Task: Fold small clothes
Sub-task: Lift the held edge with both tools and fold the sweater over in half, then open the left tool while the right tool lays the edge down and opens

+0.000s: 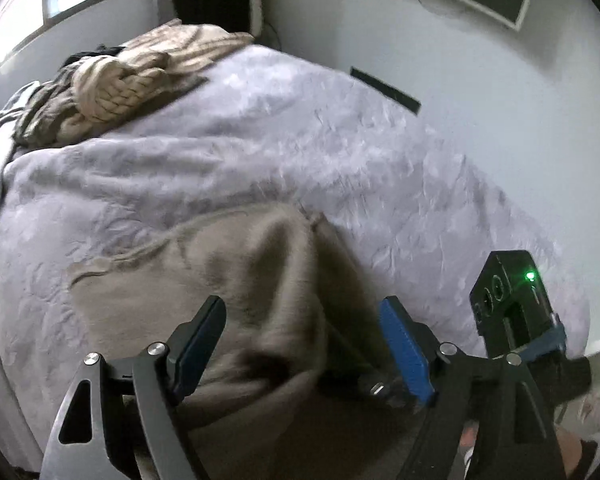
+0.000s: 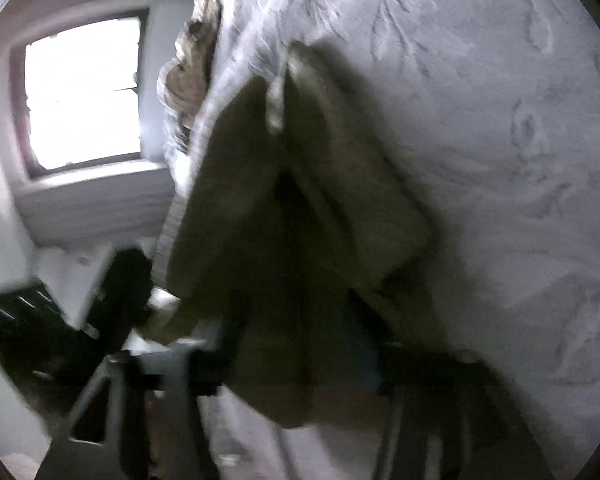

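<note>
A beige garment [image 1: 236,280] lies bunched on the grey bedspread [image 1: 260,140], its near part raised in a fold. My left gripper [image 1: 304,320] is open just above it, blue-padded fingers [image 1: 404,344] on either side of the fold. My right gripper's body [image 1: 512,304] shows at the right edge of the left wrist view. In the blurred right wrist view the same garment [image 2: 300,220] hangs dark over my right gripper [image 2: 300,360] and hides its fingertips. Whether that gripper is shut on the cloth cannot be told.
A tan knitted blanket [image 1: 140,76] and dark clothes are piled at the far left of the bed. A white wall [image 1: 500,120] runs along the bed's right side. A bright window [image 2: 84,92] shows left in the right wrist view.
</note>
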